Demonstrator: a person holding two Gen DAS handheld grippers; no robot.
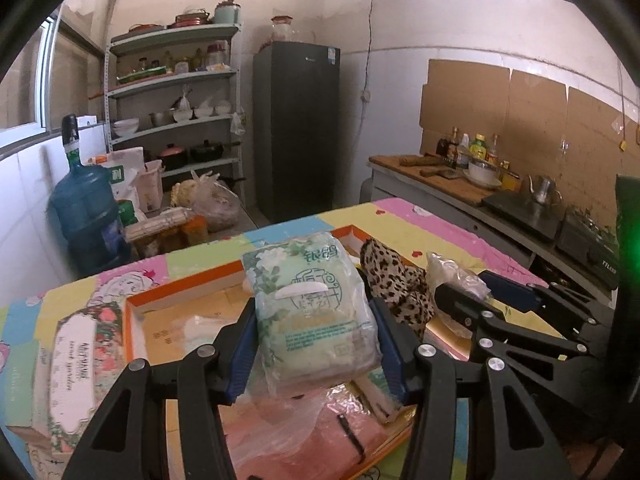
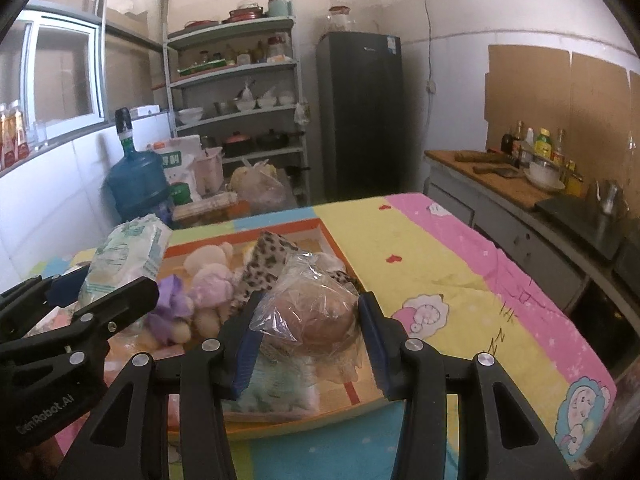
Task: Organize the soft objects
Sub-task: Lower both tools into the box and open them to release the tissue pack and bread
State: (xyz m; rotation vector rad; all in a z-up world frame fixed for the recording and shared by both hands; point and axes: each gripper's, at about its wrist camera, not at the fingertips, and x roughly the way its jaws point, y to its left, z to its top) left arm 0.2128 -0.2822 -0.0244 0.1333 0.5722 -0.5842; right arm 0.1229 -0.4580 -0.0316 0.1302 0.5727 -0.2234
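My left gripper (image 1: 314, 306) is shut on a green-and-white tissue pack (image 1: 308, 280), which hangs above an orange-rimmed tray (image 1: 188, 284). A leopard-print cloth (image 1: 396, 284) lies in the tray to its right. In the right wrist view my right gripper (image 2: 311, 300) is shut on a clear plastic bag (image 2: 316, 312) with a brown round thing inside, over the tray's right side (image 2: 336, 248). A purple and cream plush toy (image 2: 208, 280) and the leopard-print cloth (image 2: 268, 256) lie in the tray. The left gripper (image 2: 98, 286) with the tissue pack (image 2: 128, 256) is at the left there.
A floral tissue box (image 1: 76, 360) lies left of the tray on the patterned tablecloth (image 2: 460, 272). A pink packet in plastic (image 1: 320, 436) lies under my left gripper. Beyond the table stand a blue water jug (image 1: 84, 212), a shelf (image 1: 176, 80), a dark fridge (image 1: 296, 128) and a counter (image 1: 460, 184).
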